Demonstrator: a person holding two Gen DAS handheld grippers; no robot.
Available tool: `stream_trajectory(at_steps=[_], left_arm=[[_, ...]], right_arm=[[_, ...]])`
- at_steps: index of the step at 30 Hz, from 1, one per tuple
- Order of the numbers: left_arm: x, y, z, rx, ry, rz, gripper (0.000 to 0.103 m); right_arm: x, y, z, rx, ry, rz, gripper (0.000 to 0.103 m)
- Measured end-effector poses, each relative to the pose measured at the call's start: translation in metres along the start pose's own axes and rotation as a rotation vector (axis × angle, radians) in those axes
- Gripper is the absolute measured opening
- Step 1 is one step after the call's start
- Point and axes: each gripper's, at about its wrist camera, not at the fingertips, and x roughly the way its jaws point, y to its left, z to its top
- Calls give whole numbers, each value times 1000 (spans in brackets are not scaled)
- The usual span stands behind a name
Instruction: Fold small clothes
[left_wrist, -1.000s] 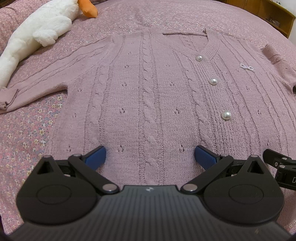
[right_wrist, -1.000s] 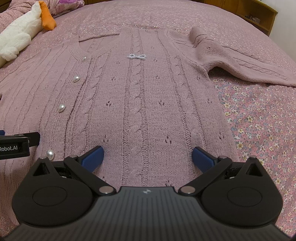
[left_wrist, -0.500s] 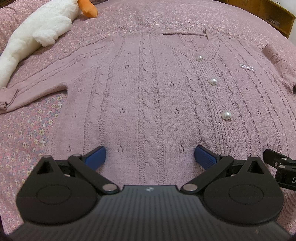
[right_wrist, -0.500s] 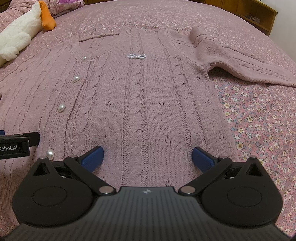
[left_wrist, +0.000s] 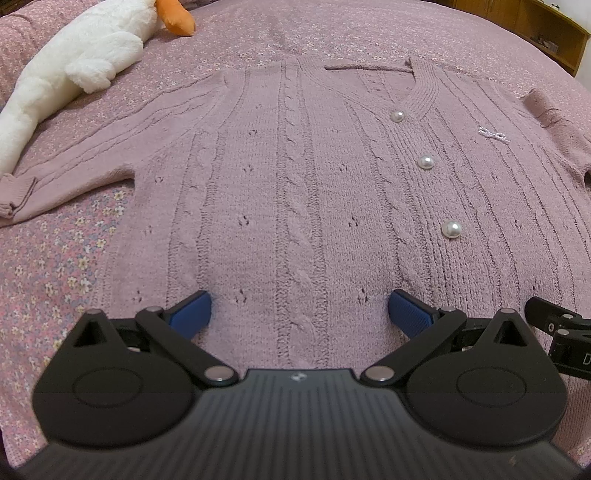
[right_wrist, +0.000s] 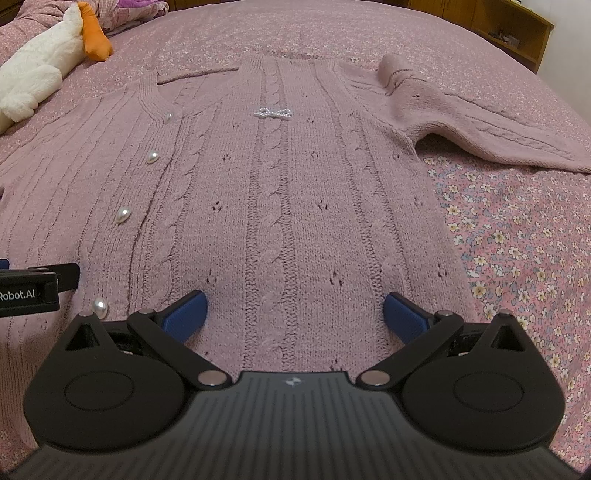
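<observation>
A mauve cable-knit cardigan (left_wrist: 295, 177) with pearl buttons (left_wrist: 426, 161) lies flat, front up, on the bed; it also shows in the right wrist view (right_wrist: 288, 192). Its left sleeve (left_wrist: 85, 155) stretches out to the left, and its right sleeve (right_wrist: 480, 122) stretches to the right. My left gripper (left_wrist: 299, 308) is open and empty, with blue fingertips (left_wrist: 190, 308) resting at the left half of the hem. My right gripper (right_wrist: 293, 308) is open and empty over the right half of the hem. A small beaded bow (right_wrist: 272, 112) sits on the chest.
A pink floral bedspread (right_wrist: 517, 258) covers the bed. A white plush duck (left_wrist: 66, 74) with an orange beak lies at the far left. Wooden shelves (right_wrist: 509, 29) stand beyond the bed's far right. Each gripper's body shows at the edge of the other's view (left_wrist: 561, 343).
</observation>
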Motion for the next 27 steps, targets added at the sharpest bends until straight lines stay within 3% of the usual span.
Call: stream_trajectory(at_steps=[27], left_arm=[[-2,1,2,-4,0,0,103]], right_arm=[[-1,-1,-3,-3,-14,10,103]])
